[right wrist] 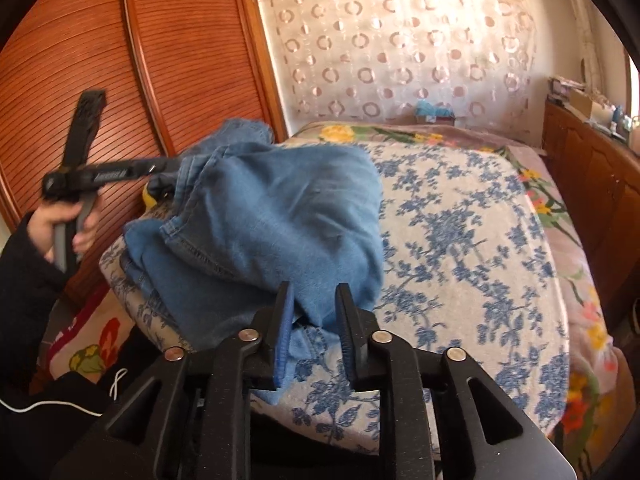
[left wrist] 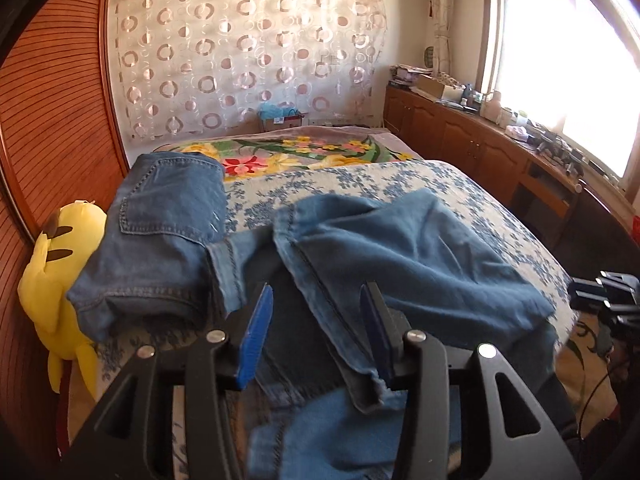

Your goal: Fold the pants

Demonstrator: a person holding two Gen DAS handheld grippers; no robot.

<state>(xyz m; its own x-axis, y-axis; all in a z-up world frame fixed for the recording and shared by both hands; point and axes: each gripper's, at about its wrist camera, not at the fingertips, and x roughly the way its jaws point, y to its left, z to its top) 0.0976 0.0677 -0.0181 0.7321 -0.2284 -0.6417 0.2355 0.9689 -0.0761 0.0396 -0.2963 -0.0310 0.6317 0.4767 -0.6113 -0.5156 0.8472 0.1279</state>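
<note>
Jaws: left gripper point(left wrist: 316, 308) parted over a trouser leg, pads clear of the denim; right gripper point(right wrist: 312, 312) narrowly parted, cloth between the pads, unpinched. Jeans point(left wrist: 400, 252) lie heaped at the bed's point(right wrist: 460, 240) near left corner, apparently released to settle a fold. Plush point(left wrist: 44, 276) sits off the bed's left edge.

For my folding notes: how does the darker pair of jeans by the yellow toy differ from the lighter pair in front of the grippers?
The darker jeans lie folded in a compact stack, back pocket up; the lighter jeans lie loose and rumpled. The darker jeans sit beside the yellow plush toy; the lighter jeans sit nearer the middle of the bed. Both are blue denim.
</note>
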